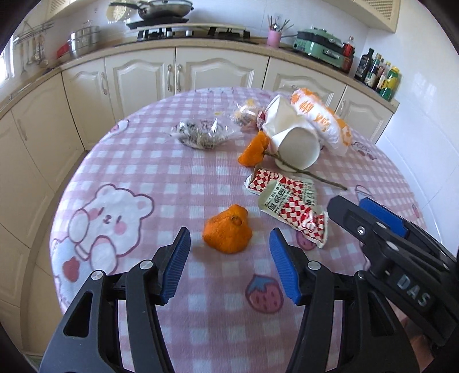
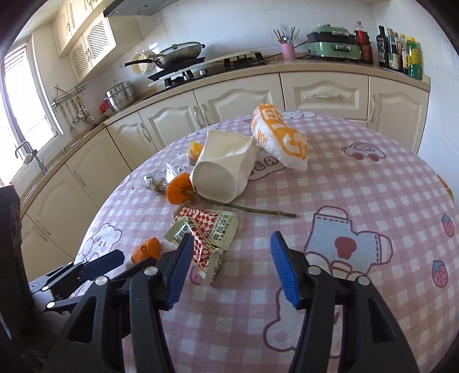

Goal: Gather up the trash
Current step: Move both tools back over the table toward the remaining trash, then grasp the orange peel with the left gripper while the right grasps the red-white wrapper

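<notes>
Trash lies on a pink checked tablecloth [image 1: 160,172]. My left gripper [image 1: 229,244] is open, with an orange peel [image 1: 226,232] just beyond and between its fingertips. A red-checked wrapper [image 1: 289,203] lies to its right. Farther off lie a second peel [image 1: 254,150], a thin stem [image 1: 309,173], a crushed white paper cup [image 1: 292,134], an orange-white bag [image 1: 324,120] and clear crumpled plastic [image 1: 200,133]. My right gripper [image 2: 231,246] is open and empty over the cloth [image 2: 358,186], its left finger at the red-checked wrapper [image 2: 206,229]. The near peel [image 2: 146,249], cup [image 2: 223,169] and bag [image 2: 281,137] show there too.
Cream kitchen cabinets [image 1: 143,77] ring the table behind it. The counter carries a stove with a pan [image 1: 163,11], a pink utensil cup [image 1: 274,37], a green appliance [image 1: 321,43] and bottles [image 1: 378,71]. My right gripper appears in the left wrist view [image 1: 381,223].
</notes>
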A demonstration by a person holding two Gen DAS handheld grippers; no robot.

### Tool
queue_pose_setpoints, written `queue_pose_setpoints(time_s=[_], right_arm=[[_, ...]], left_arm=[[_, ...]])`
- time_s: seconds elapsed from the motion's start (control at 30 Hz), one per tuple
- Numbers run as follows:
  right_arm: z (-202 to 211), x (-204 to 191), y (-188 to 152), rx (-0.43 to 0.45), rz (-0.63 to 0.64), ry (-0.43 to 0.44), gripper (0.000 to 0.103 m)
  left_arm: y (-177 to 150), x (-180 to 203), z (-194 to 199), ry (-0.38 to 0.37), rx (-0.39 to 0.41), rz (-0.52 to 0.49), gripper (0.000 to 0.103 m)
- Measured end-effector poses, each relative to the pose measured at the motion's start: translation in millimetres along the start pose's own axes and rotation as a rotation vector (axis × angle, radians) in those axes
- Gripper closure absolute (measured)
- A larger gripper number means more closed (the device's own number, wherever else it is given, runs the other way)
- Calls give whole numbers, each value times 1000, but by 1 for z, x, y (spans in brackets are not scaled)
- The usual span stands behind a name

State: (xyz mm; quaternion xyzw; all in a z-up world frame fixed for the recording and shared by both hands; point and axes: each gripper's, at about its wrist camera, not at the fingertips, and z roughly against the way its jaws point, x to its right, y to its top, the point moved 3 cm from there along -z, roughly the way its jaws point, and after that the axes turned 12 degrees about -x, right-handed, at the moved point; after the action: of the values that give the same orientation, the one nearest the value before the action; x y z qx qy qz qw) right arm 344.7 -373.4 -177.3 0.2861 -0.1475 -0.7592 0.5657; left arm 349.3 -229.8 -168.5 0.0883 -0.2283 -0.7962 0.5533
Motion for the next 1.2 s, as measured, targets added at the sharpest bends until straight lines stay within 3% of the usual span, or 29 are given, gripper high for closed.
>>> queue_pose_setpoints(time_s=[0.13, 0.33, 0.63, 0.7, 0.77, 1.2], right_arm=[[-8, 3, 3, -44, -16, 16, 48], [-17, -4, 5, -74, -2, 39, 47], [-30, -27, 7, -124, 86, 0, 50], [-32, -34, 6, -134, 124, 2, 71], [-33, -38, 5, -139, 142, 5, 83], [-4, -82, -16, -77, 230, 83, 84]], left_arm=[[4, 2, -3, 34, 2, -21, 68], [0, -1, 3, 18, 17, -35, 74], [-11, -25, 21, 11, 54, 12, 74], [-13, -28, 25, -3, 64, 20, 74], [-15, -30, 30, -8, 74, 25, 74], [-37, -66, 69, -34, 146, 91, 74]])
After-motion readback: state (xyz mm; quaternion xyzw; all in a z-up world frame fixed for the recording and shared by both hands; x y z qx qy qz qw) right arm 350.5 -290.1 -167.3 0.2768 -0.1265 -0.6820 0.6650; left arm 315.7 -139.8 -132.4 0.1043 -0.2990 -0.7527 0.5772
